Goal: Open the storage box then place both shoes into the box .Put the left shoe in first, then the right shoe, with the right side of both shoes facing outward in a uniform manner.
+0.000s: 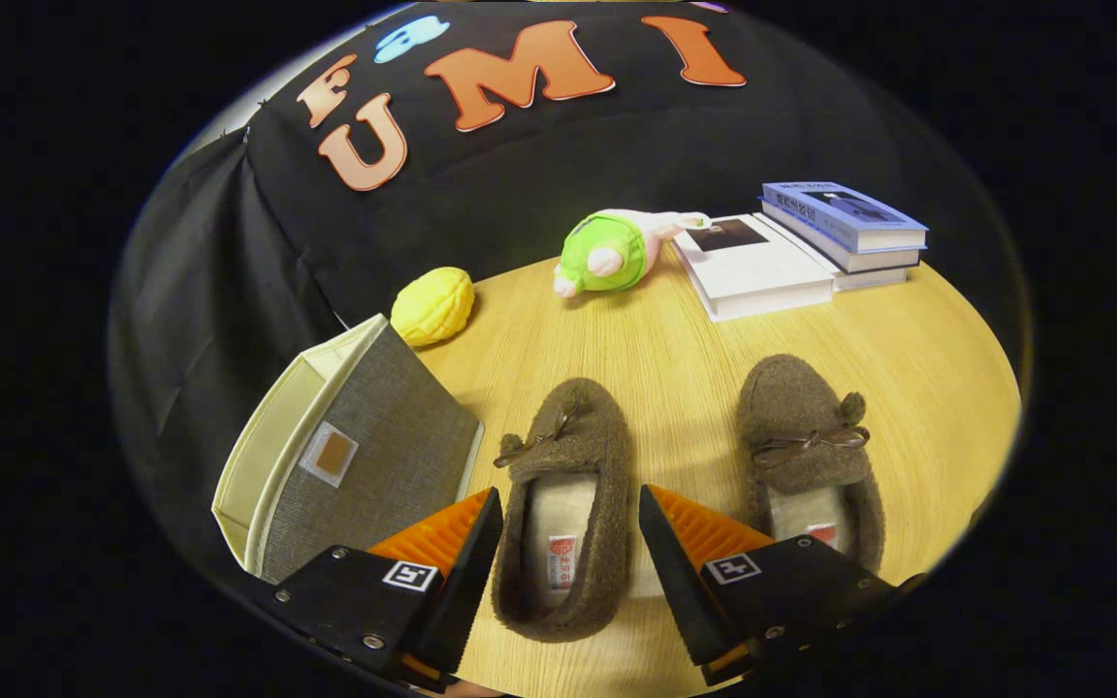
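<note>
while gripper (570,543) hangs jaws wide astride left shoe (566,504), fingers clear of both flanks, shoe's long axis runs straight ahead, toe away. right shoe (808,446) parallel, just right of it; storage box (355,456) just left, apparently tipped on side.

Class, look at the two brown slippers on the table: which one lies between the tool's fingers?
The slipper beside the grey storage box: this left slipper sits between the open tool fingers, while the other slipper lies outside them.

My gripper (570,528) fingers stand spread around a fuzzy brown felt slipper (566,504) (fleecy lining inside); the grey woven-cloth storage box (365,465) looks matt, on a smooth pale wood-grain table (675,359).
</note>
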The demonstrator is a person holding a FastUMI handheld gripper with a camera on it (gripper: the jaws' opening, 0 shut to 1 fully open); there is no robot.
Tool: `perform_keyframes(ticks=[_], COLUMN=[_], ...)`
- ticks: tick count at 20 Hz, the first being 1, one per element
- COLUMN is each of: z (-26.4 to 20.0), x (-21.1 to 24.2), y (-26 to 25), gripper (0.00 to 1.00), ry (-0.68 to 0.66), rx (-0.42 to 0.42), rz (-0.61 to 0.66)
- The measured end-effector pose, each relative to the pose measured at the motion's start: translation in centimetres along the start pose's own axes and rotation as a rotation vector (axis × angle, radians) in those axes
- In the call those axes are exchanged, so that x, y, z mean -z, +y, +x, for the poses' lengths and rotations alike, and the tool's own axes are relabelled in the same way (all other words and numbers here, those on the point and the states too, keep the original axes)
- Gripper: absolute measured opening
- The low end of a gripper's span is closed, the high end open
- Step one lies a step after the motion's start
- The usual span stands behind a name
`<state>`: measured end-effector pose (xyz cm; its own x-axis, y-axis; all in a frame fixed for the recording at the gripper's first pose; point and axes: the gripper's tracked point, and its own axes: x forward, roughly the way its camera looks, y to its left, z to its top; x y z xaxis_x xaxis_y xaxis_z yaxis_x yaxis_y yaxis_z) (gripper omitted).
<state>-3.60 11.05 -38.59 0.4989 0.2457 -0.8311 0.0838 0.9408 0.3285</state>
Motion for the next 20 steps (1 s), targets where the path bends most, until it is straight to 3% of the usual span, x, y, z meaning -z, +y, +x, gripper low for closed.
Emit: perform_keyframes(ticks=[2,6,13,18,20], z=[1.0,2.5,5.4,5.5,5.4], x=[0.3,0.6,1.1,0.3,-0.1], y=[-1.0,-1.7,-2.7,-3.0,-3.1], gripper=[0.85,0.71,0.29,0.22,0.12], ry=[0.016,0.036,0.080,0.049,0.028], rx=[0.037,0.066,0.123,0.141,0.150], rz=[-0.010,0.001,0.062,0.082,0.107])
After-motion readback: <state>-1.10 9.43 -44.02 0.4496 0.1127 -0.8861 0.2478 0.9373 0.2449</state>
